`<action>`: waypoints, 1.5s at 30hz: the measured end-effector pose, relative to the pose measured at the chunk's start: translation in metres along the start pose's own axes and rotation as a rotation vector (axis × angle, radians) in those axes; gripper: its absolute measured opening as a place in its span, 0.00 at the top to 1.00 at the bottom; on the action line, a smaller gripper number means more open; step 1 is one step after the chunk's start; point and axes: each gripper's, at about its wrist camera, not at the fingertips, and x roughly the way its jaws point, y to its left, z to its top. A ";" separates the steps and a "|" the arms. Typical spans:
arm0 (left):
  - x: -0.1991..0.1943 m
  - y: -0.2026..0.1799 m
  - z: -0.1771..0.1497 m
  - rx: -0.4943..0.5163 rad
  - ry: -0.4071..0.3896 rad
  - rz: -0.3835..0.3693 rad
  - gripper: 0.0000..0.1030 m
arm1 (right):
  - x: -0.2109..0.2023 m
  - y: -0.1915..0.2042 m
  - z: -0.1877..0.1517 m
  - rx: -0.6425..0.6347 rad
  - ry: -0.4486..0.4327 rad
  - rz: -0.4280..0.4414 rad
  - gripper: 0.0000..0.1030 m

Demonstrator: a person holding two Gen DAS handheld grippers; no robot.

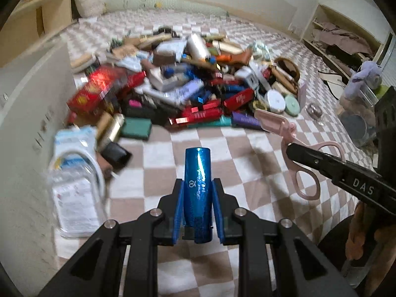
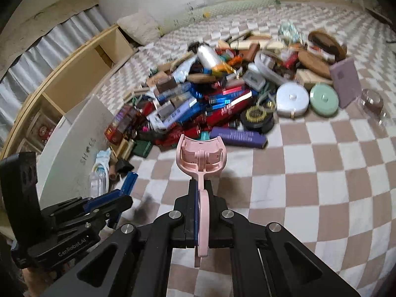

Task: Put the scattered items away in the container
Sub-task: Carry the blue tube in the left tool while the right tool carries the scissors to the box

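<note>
My left gripper (image 1: pixel 198 185) is shut on a shiny blue tube-shaped box (image 1: pixel 198 188), held above the checkered blanket; it also shows in the right wrist view (image 2: pixel 128 182). My right gripper (image 2: pixel 200 185) is shut on a pink eyelash curler (image 2: pixel 200 156), also seen in the left wrist view (image 1: pixel 299 148). A big pile of scattered cosmetics boxes and tubes (image 1: pixel 188 86) lies ahead on the blanket. A white container wall (image 1: pixel 29 113) stands at the left, with a few items beside it.
A white round case (image 2: pixel 292 99), a green round case (image 2: pixel 323 100) and a purple box (image 2: pixel 345 85) lie right of the pile. Wooden shelves (image 2: pixel 81 74) line the left. A clear jar (image 1: pixel 358 121) stands at the right.
</note>
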 end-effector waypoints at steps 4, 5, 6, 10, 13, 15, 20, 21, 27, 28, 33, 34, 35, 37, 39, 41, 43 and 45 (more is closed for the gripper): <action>-0.021 0.004 0.013 0.010 -0.064 0.032 0.79 | -0.013 0.008 0.012 -0.016 -0.043 0.008 0.95; -0.024 0.006 0.016 0.010 -0.075 0.036 0.79 | -0.017 0.011 0.015 -0.019 -0.053 0.008 0.95; -0.028 0.007 0.020 0.009 -0.086 0.040 0.79 | -0.020 0.013 0.018 -0.020 -0.062 0.013 0.95; -0.049 0.013 0.035 0.011 -0.133 0.048 0.79 | -0.031 0.026 0.033 -0.028 -0.097 0.037 0.95; -0.065 0.016 0.046 0.013 -0.169 0.058 0.79 | -0.037 0.038 0.045 -0.037 -0.117 0.055 0.95; -0.077 0.019 0.052 0.012 -0.194 0.066 0.79 | -0.042 0.049 0.053 -0.055 -0.136 0.065 0.95; -0.105 0.030 0.064 -0.001 -0.257 0.089 0.79 | -0.054 0.078 0.072 -0.097 -0.175 0.099 0.95; -0.110 0.032 0.066 -0.002 -0.266 0.095 0.78 | -0.056 0.083 0.075 -0.106 -0.181 0.101 0.95; -0.140 0.050 0.074 -0.018 -0.319 0.126 0.78 | -0.067 0.119 0.091 -0.163 -0.215 0.123 0.95; -0.145 0.054 0.075 -0.020 -0.326 0.133 0.78 | -0.068 0.125 0.092 -0.173 -0.218 0.129 0.95; -0.168 0.075 0.078 -0.040 -0.360 0.169 0.79 | -0.069 0.153 0.098 -0.208 -0.226 0.157 0.95; -0.171 0.078 0.078 -0.043 -0.365 0.176 0.79 | -0.067 0.160 0.100 -0.214 -0.225 0.164 0.95; -0.176 0.083 0.077 -0.047 -0.370 0.185 0.79 | -0.066 0.165 0.101 -0.216 -0.223 0.173 0.95; -0.184 0.094 0.075 -0.060 -0.376 0.204 0.79 | -0.061 0.178 0.103 -0.221 -0.213 0.196 0.95; -0.190 0.105 0.073 -0.073 -0.380 0.217 0.79 | -0.054 0.191 0.105 -0.224 -0.199 0.225 0.95; -0.196 0.117 0.069 -0.085 -0.381 0.232 0.79 | -0.046 0.205 0.104 -0.220 -0.180 0.258 0.95; -0.201 0.130 0.066 -0.095 -0.377 0.254 0.78 | -0.040 0.217 0.102 -0.229 -0.168 0.271 0.95; -0.206 0.143 0.062 -0.107 -0.373 0.281 0.78 | -0.033 0.230 0.100 -0.244 -0.150 0.284 0.95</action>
